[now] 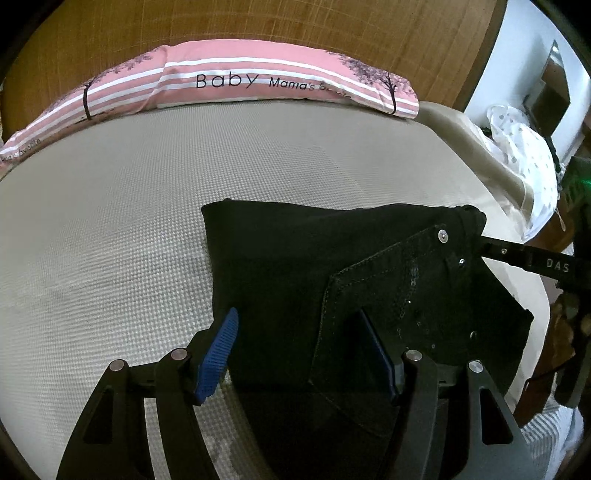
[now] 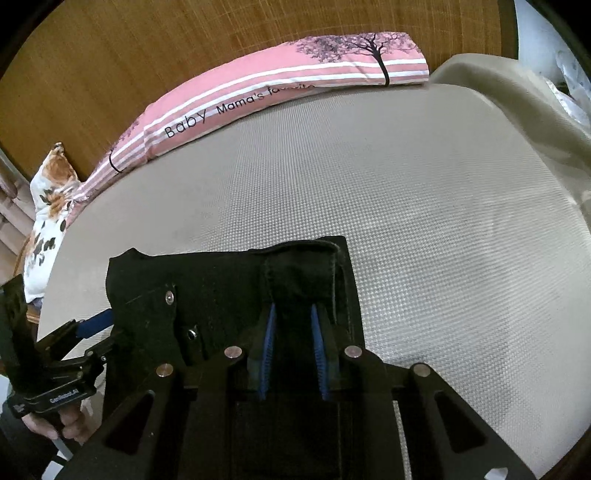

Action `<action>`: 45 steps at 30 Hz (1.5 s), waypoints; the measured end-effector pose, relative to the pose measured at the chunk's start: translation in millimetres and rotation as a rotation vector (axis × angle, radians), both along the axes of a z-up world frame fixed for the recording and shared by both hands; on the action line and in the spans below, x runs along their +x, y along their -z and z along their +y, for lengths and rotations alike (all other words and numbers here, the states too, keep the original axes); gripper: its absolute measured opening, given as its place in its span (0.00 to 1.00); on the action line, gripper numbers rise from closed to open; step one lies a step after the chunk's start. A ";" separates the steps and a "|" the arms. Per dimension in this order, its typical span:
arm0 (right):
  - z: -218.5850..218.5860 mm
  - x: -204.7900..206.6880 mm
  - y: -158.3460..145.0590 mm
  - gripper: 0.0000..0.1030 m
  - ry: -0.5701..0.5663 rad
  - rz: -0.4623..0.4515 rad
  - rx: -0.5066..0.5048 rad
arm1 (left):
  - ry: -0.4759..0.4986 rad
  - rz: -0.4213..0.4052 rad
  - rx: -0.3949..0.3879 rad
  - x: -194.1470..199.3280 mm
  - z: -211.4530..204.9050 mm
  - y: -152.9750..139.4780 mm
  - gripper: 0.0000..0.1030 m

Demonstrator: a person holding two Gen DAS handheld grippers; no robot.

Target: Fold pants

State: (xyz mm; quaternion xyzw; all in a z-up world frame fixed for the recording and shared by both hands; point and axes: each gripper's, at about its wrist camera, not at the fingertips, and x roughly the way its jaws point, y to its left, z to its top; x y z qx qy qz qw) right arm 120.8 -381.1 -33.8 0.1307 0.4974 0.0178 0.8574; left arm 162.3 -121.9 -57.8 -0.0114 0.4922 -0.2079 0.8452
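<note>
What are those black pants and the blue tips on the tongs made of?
The black pants look like denim: matte, heavy cloth with stitched seams, a patch pocket and metal rivets. The blue pads on the tongs look like ribbed rubber or soft plastic, going by their fine grooves, though the exact material is unclear.

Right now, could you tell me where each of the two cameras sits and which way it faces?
Left wrist: on the left gripper, facing along its open fingers over the black pants toward the pink pillow; the right gripper's tip enters at right.
Right wrist: on the right gripper, whose fingers pinch a raised fold of pants; the left gripper and the holding hand show at lower left.
Shared: pants, pillow, beige mattress, wooden headboard.
</note>
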 end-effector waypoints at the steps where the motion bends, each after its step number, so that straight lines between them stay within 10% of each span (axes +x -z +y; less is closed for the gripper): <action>1: -0.2 -0.1 -0.8 0.17 -0.002 0.003 0.003 | -0.006 0.003 0.002 -0.8 0.9 -1.1 0.64; 8: -10.7 -16.4 -20.1 0.42 -0.032 -0.024 0.081 | -0.050 0.002 0.036 -12.5 7.4 -13.2 0.64; 17: -42.0 -34.8 -7.6 0.47 -0.069 0.057 0.178 | -0.066 0.070 0.039 -30.7 25.4 -10.2 0.64; 27: -52.3 -42.7 17.0 0.52 -0.098 0.117 0.237 | -0.133 0.261 -0.166 -28.1 66.8 12.8 0.66; 45: -75.8 -30.7 42.6 0.59 -0.173 0.104 0.446 | -0.072 0.338 -0.390 -15.7 62.7 20.6 0.66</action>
